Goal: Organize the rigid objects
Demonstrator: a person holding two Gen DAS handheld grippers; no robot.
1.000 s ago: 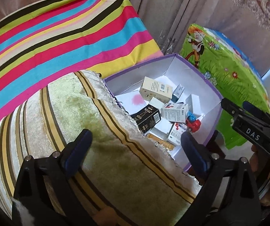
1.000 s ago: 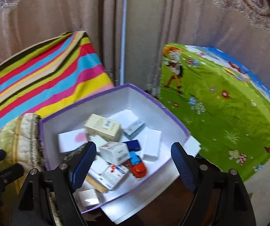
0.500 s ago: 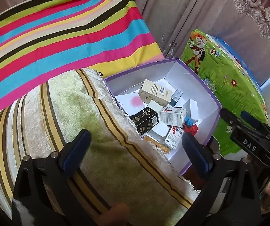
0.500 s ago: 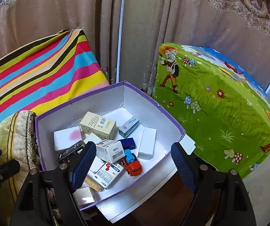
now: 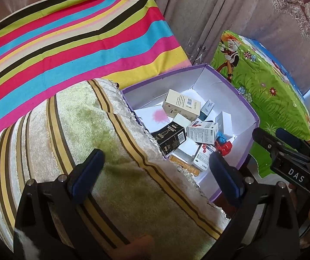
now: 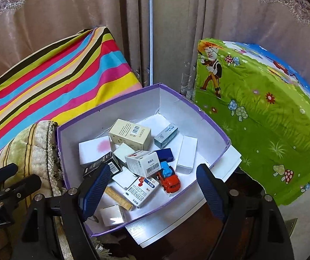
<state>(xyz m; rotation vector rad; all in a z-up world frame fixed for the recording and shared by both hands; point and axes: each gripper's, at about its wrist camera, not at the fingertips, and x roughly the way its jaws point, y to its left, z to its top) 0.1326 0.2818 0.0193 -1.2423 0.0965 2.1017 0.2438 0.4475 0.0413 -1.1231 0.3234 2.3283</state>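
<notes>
Both grippers have drawn back and upward over the last second, so the purple box [image 6: 207, 119] shows more fully in the right wrist view and sits smaller and farther off in the left wrist view. Nothing inside it appears to have shifted.

Judging by the contents, the sorting looks close to done or paused: every loose item in sight lies inside the box, though in a jumble, not in rows. A cream carton [image 6: 130, 134] with a barcode leans near the far wall, a white cube box [image 6: 143, 165] rests tilted on others at the middle, a black carton [image 5: 172, 137] lies against the left wall, and a red toy car [image 6: 169, 178] sits toward the near wall. Whether more things wait outside cannot be told.

Neither claw holds anything. The right gripper [image 6: 150, 189] hovers above the near edge of the box, fingers spread wide. The left gripper [image 5: 155, 173] is likewise spread, hanging over the striped green cushion [image 5: 72, 130] beside the box's left wall.

Readable writing is scant: "DAS" on the right gripper's body in the left view. Carton print is too small to read.
</notes>
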